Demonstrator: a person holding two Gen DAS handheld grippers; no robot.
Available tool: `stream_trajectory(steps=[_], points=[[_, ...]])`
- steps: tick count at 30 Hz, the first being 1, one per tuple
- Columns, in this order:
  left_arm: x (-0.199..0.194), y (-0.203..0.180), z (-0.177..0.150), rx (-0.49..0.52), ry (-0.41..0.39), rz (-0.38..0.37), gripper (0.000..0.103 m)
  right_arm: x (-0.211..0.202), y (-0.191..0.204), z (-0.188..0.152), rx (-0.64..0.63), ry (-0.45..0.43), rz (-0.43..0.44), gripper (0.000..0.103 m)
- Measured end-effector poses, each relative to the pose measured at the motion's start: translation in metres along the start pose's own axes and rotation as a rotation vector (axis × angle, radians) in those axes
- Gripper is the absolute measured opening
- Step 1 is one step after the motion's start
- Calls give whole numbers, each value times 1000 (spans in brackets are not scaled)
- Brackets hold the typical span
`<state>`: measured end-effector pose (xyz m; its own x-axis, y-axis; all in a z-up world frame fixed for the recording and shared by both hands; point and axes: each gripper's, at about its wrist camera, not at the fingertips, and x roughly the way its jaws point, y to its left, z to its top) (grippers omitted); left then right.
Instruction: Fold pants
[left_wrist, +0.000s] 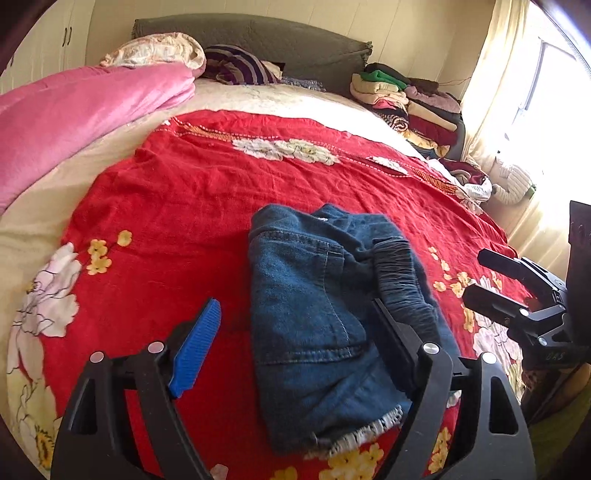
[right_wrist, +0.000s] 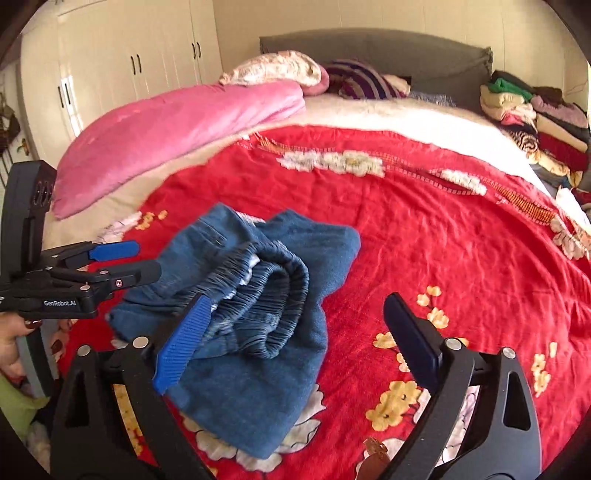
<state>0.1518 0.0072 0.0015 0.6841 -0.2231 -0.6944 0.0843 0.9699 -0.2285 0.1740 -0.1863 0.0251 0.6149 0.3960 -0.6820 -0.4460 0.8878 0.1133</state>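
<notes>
Folded blue denim pants (left_wrist: 332, 314) lie in a thick bundle on a red flowered blanket (left_wrist: 177, 192) spread over a bed. The left gripper (left_wrist: 295, 339) hovers just over the pants, tongs spread wide, holding nothing. The right gripper (right_wrist: 295, 325) hangs beside the pants, tongs apart too. Beyond the pants, a pink quilt (right_wrist: 166, 129) and stacked clothes (left_wrist: 413, 107).
</notes>
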Motion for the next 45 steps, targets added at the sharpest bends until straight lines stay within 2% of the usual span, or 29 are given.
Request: stream_trajectory(steps=[1,6,15,27,36,45], points=[[-5,0,0,3,-8,5,96,-5,1,1,0,-13,-6,92],[-39,-1,-3,-2,-66,16,98,-36,6,-1,22,-95,3,94],[-81,-9,-13,9,-125,53,99,-74,14,-8,8,-149,-28,94],[-103,-18,-40,28,-118,65,99,-103,17,-25,3,-168,-68,94],[-103,-23,-70,44,-70,84,99,-108,19,-46,-3,-126,-69,94],[-87,-9,-99,-33,-10,106,99,-74,25,-82,50,-8,-80,94]])
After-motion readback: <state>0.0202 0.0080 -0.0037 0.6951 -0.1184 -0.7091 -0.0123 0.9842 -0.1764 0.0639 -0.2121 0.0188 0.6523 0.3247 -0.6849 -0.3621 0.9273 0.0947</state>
